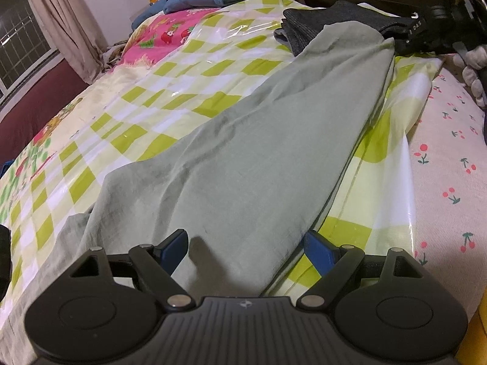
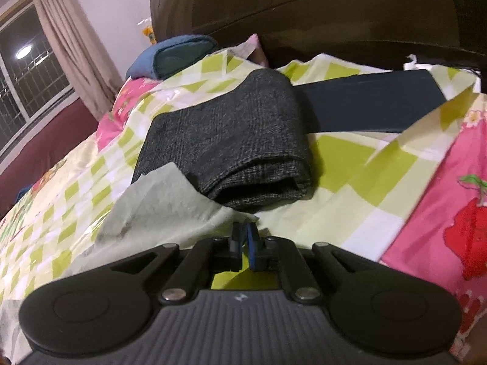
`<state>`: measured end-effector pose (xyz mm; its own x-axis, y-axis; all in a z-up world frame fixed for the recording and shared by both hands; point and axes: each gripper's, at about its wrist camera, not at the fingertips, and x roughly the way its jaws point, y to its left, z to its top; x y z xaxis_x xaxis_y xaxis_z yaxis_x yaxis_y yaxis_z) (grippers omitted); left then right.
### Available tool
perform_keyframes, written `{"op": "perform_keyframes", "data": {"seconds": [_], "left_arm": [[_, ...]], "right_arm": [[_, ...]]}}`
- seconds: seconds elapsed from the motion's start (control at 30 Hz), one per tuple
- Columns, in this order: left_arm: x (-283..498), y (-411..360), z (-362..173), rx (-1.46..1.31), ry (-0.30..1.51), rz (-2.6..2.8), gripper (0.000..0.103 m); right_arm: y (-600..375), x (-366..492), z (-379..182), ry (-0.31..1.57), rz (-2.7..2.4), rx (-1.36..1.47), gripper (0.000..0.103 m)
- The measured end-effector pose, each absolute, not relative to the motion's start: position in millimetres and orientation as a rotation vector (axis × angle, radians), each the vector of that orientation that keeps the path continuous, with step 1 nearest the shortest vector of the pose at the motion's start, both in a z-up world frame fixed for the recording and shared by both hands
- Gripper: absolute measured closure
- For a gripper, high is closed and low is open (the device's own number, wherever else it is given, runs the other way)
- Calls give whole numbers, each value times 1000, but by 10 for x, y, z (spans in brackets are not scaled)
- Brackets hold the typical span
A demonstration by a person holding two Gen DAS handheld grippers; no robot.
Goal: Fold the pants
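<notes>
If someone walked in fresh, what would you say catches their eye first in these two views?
Probably the pale green pants, stretched lengthwise across the green-and-white checked sheet on the bed. At their far end the right gripper is pinched shut on a corner of the fabric, while the left gripper stands open astride the near end. Just behind sits a folded dark grey garment, in front of the dark headboard.

Far hem of the green pants [image 2: 170,210] behind the right tongs [image 2: 245,237]; waistband off-frame

Black ribbed tool [image 1: 245,245] housing, silver pivot screws, blue pads [image 1: 319,248], seemingly rubber.
</notes>
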<state>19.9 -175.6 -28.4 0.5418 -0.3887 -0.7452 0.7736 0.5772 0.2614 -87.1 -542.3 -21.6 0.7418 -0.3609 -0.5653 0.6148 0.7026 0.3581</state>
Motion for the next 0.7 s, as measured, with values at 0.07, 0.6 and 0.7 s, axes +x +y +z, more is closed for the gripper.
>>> {"op": "perform_keyframes", "data": {"seconds": [0.07, 0.6, 0.7], "left_arm": [[199, -1754, -284, 629, 690, -748, 7], [209, -1752, -299, 618, 697, -754, 6], [218, -1760, -300, 619, 698, -756, 6]], "right_arm": [[-5431, -869, -227, 487, -574, 571, 96], [-5566, -1018, -227, 460, -363, 813, 47], [-5511, -909, -224, 497, -363, 757, 43]]}}
